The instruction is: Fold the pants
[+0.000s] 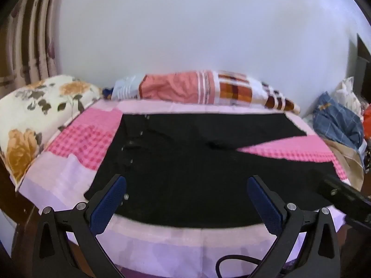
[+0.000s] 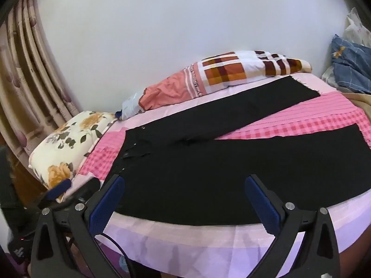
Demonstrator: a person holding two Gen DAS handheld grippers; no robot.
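Black pants lie flat on a bed's pink checked sheet, waist with small metal studs to the left, the two legs spread in a V toward the right. My left gripper hovers open over the near edge of the waist part, nothing between its blue pads. In the right wrist view the pants stretch away, the far leg reaching the quilt. My right gripper is open above the near leg's edge, holding nothing. Each gripper shows at the edge of the other's view.
A floral pillow lies at the bed's left end, and a rolled patchwork quilt runs along the white wall. Blue cloth is piled at the right. Curtains hang on the left. A black cable hangs below the near bed edge.
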